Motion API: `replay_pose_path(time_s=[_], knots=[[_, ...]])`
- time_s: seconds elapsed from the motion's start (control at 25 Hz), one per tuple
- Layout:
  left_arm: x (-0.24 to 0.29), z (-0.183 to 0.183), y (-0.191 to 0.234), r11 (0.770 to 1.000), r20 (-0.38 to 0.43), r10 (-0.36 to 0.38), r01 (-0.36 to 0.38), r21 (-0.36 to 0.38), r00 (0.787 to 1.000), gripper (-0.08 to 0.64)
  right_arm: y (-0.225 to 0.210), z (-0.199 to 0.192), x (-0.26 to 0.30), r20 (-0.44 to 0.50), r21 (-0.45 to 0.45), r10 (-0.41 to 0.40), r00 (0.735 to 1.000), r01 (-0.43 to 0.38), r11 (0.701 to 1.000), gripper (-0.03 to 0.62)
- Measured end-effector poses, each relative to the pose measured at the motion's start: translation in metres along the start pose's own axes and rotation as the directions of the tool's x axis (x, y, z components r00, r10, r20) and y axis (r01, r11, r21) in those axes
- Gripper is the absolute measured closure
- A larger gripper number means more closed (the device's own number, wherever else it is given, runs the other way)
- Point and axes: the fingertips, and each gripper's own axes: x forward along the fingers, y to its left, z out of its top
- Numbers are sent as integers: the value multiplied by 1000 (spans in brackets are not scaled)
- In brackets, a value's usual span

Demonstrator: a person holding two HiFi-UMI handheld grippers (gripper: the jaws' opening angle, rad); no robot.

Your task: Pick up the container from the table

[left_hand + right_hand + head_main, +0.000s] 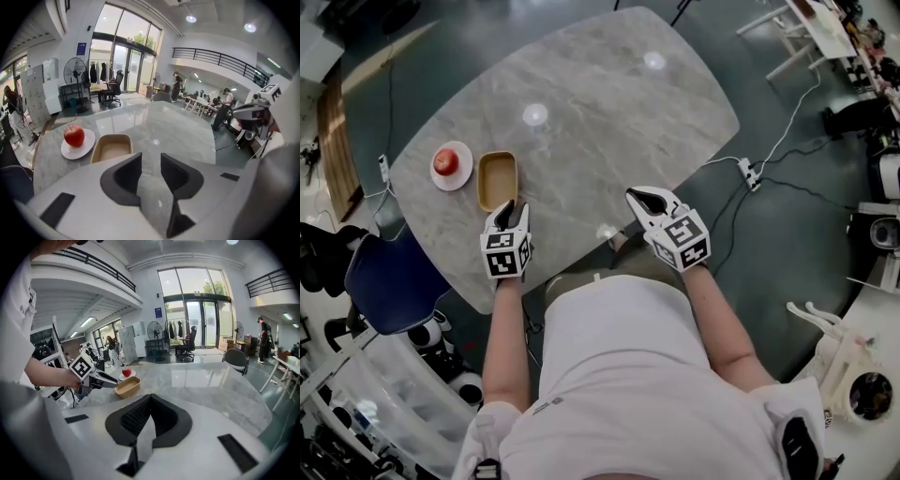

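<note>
- Container [497, 180]: tan, shallow, round-cornered and empty. It sits flat on the grey marble worktop [609, 112], toward the left end. Not lifted, nothing touching it.
- Just beside it, on the side away from the grippers' midline, is a white plate [459, 181] with a red apple [444, 160]. The two are close, though contact can't be made out.
- Left gripper [512, 210]: near the container's near end, pointing at it. Jaws stand apart with only bare worktop between them. In the left gripper view the container lies ahead and a little left of the gap, so it is not yet lined up.
- Right gripper [634, 195]: well apart from the container, over the worktop's near edge. Jaws are together at the tips and hold nothing.
- Progress, as judged: approach stage only. Left to do: bring the open left jaws over a wall of the container, close on it, and raise it off the worktop.
</note>
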Motion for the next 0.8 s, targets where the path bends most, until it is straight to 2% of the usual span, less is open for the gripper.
replay_pose_path(time_s=[0.32,0.52,0.64,0.8], knots=[[52,-13,27,996,-129,84,-82,25,988,428,-33,-4,9,-46,7,13,999,-13,1000,583],[79,-38,47,988,-270,151,-137,71,951,420,-49,-12,11,-82,11,16,997,-15,1000,583],[91,-49,57,984,-305,175,-153,95,936,420,-57,-18,13,-97,19,14,995,-13,1000,583],[98,-58,65,981,-346,191,-171,89,919,423,-67,-19,15,-111,25,20,994,-17,1000,583]])
